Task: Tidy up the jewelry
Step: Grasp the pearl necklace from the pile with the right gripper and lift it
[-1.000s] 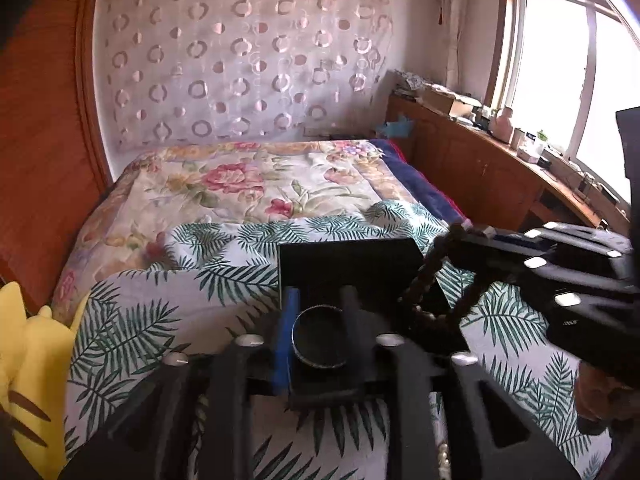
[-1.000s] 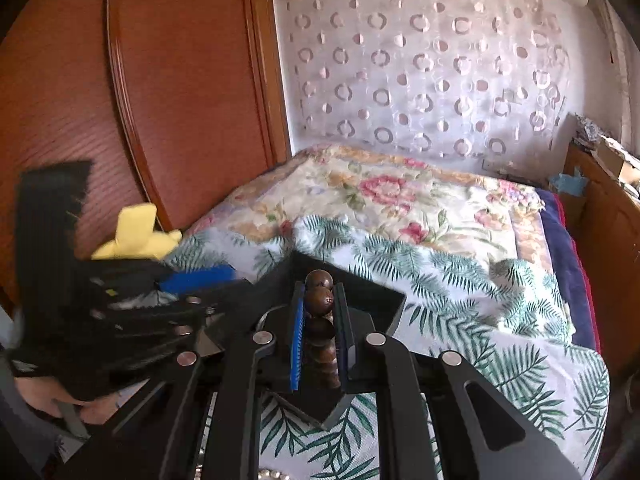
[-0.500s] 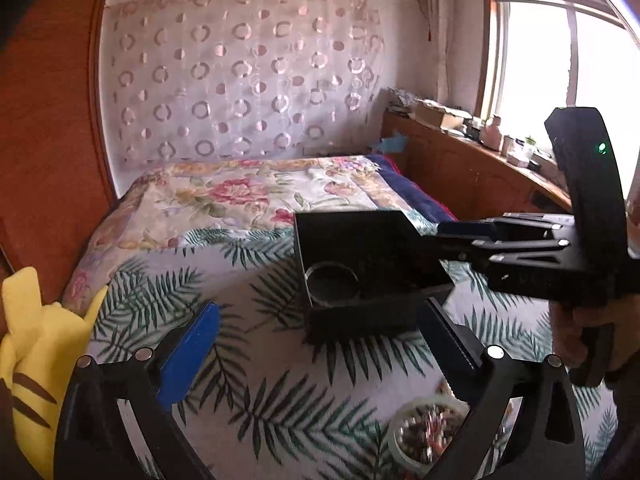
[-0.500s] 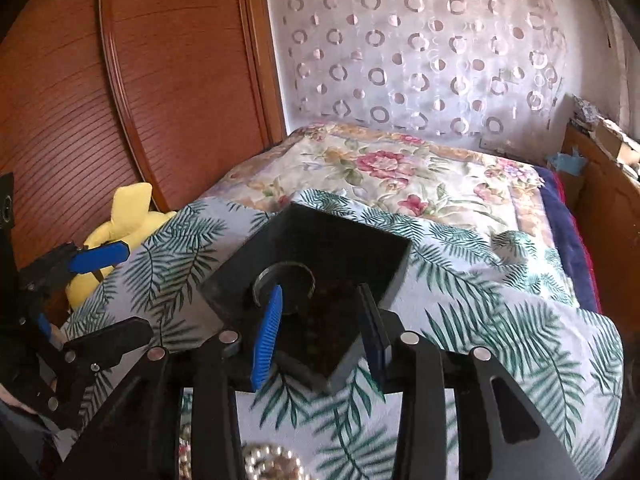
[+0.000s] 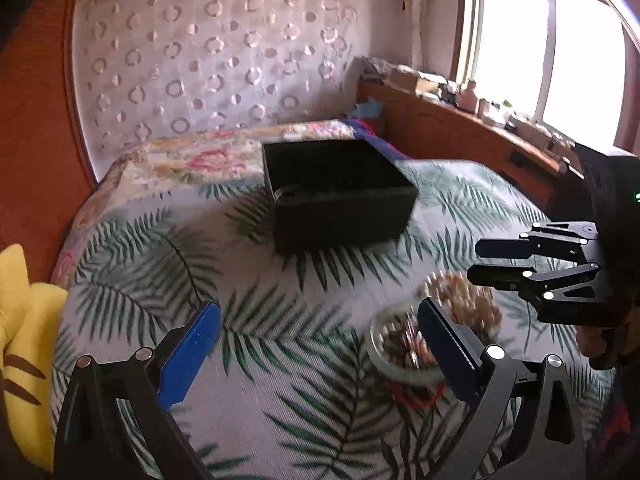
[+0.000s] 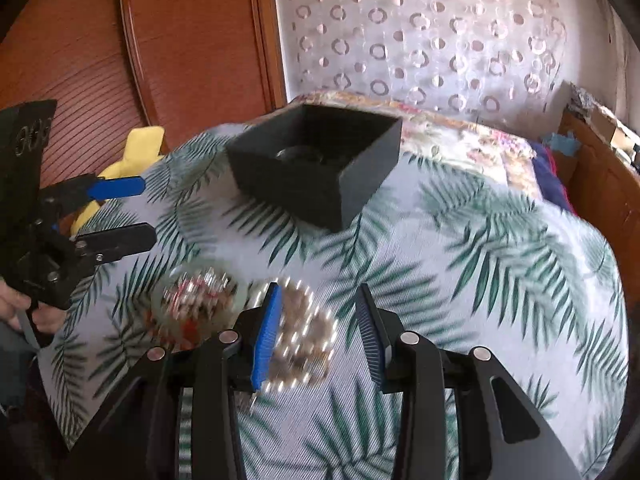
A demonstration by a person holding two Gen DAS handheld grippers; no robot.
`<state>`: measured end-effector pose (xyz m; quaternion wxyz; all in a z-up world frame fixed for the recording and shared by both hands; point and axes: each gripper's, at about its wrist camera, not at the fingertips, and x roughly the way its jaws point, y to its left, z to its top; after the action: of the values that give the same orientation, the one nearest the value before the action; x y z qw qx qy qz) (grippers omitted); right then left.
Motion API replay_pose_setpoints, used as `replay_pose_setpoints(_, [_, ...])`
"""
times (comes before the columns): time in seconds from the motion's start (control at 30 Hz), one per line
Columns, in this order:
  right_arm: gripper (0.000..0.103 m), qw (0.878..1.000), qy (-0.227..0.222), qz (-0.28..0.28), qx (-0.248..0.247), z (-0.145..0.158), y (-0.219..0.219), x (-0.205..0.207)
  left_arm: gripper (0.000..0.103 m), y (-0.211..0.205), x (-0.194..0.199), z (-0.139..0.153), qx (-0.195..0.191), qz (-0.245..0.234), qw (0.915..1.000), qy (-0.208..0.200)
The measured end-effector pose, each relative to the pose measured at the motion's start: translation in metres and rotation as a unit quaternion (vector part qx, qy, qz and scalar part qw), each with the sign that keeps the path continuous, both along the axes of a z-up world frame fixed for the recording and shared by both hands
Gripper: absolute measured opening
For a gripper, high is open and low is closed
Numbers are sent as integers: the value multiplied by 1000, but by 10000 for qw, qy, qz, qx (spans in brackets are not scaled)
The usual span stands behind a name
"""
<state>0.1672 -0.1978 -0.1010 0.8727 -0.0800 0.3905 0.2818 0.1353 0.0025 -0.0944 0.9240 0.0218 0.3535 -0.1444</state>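
A black open box (image 5: pixel 340 196) stands on the leaf-print bed cover; it also shows in the right wrist view (image 6: pixel 316 164), with a bangle (image 6: pixel 298 155) dimly seen inside. A clear dish of mixed jewelry (image 5: pixel 400 350) and a loose heap of beaded pieces (image 5: pixel 460 300) lie nearer to me, blurred. In the right wrist view the dish (image 6: pixel 196 300) sits left of a pearl and bead heap (image 6: pixel 304 332). My left gripper (image 5: pixel 320 344) is open and empty, just left of the dish. My right gripper (image 6: pixel 318 332) is open and empty over the bead heap.
A yellow plush toy (image 5: pixel 24 344) lies at the bed's left edge by the wooden headboard (image 6: pixel 140 48). A wooden sideboard (image 5: pixel 460 132) with clutter runs under the window on the right. A patterned curtain (image 5: pixel 216 64) hangs behind the bed.
Both grippers let go of their pieces into the black box, opened, and pulled back toward me. They now hover near the jewelry dish and bead heap.
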Motion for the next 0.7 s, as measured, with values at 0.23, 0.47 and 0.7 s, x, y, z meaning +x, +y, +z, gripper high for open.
replay_pose_setpoints(0.23, [31,9998,-11,184,118,4,7,-20,95,-5,-24,-10,42,-136,9998,143])
replay_pose_setpoints(0.47, [29,9996,-23,286,8,7,14,-32,95,-4,-42,-11,-29,-25,9998,193])
replay_pose_setpoints(0.7, [29,9997,119,224,3,0,13,-35,95,-7,-47,-13,5,12,9997,245])
